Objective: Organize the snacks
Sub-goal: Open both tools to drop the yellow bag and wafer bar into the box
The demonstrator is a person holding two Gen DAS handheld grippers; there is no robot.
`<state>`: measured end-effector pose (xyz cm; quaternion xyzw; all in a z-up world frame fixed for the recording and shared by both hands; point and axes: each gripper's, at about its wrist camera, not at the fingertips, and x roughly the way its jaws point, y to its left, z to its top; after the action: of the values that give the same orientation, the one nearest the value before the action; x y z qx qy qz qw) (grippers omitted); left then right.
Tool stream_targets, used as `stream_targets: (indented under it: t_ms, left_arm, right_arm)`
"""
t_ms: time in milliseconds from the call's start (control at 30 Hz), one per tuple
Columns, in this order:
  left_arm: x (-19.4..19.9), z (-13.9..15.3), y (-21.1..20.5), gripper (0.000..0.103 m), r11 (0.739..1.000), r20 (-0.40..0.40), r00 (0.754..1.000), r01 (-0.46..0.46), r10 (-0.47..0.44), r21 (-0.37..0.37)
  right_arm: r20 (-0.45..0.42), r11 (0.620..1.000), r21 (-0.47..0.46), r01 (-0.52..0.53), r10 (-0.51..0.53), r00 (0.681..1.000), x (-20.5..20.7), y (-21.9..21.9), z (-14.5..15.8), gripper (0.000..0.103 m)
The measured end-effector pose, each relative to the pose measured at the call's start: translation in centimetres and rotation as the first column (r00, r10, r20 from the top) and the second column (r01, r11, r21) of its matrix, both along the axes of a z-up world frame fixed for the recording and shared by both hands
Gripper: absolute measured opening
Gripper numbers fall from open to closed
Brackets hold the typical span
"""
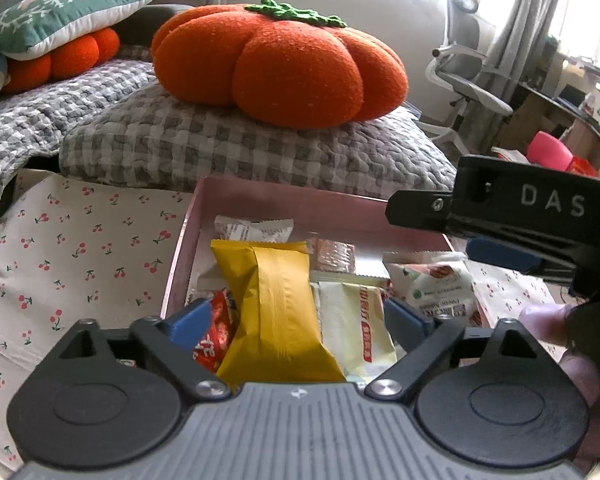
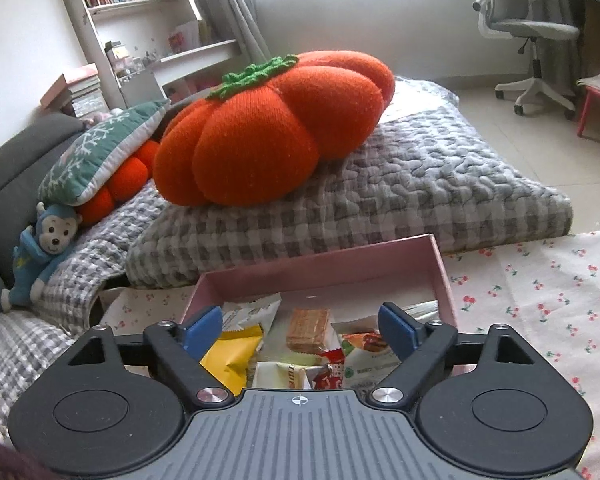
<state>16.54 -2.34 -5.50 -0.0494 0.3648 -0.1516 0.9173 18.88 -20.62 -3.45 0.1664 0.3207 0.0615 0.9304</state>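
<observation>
A pink box (image 1: 300, 200) sits on a cherry-print cloth and holds several snack packets: a yellow packet (image 1: 276, 312), a cream packet (image 1: 356, 328), a red packet (image 1: 216, 332), a wafer pack (image 1: 332, 256) and a nut packet (image 1: 436, 284). My left gripper (image 1: 300, 320) is open just above the yellow packet, empty. My right gripper (image 2: 300, 330) is open above the same box (image 2: 440, 280), empty; it also shows in the left wrist view (image 1: 500, 232) at the right. The yellow packet (image 2: 232, 356) and wafer pack (image 2: 308, 328) show below it.
A big orange pumpkin cushion (image 1: 284, 64) lies on a grey checked quilt (image 1: 220, 152) behind the box. The cherry-print cloth (image 1: 80, 248) spreads left and right. A green pillow (image 1: 56, 16), a monkey toy (image 2: 44, 248), an office chair (image 2: 532, 32) and shelves stand further off.
</observation>
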Motion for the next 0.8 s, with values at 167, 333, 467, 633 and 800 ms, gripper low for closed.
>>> stream_targets:
  t_ms: [167, 333, 467, 633, 800]
  left_arm:
    - [-1.1, 0.7, -0.1, 0.103, 1.0, -0.006, 1.0, 0.023, -0.023, 0.012]
    - [-2.5, 1.0, -0.1, 0.103, 0.998, -0.019, 0.999, 0.05, -0.049, 0.048]
    - [-3.3, 1.3, 0.2, 0.103, 0.995, -0.027, 0.998, 0.065, -0.063, 0.074]
    - [-4.4, 2.0, 1.0, 0.103, 0.992, -0.03, 0.997, 0.069, -0.066, 0.106]
    - [-5.5, 2.1, 1.4, 0.103, 0.986, -0.03, 0.996, 0.09, -0.086, 0.144]
  right_arm:
    - [-0.008, 1.0, -0.022, 0.011, -0.011, 1.0, -1.5, -0.4, 0.9, 0.093]
    - [-0.021, 0.998, -0.06, 0.029, -0.03, 0.999, -3.5, -0.7, 1.8, 0.095]
    - [-0.035, 0.996, -0.081, 0.041, -0.044, 0.998, -5.1, -1.1, 2.4, 0.095]
    - [-0.05, 0.993, -0.116, 0.035, -0.041, 0.998, -6.9, -1.0, 2.8, 0.095]
    - [-0.071, 0.989, -0.145, 0.038, -0.048, 0.996, -8.7, -0.9, 2.8, 0.098]
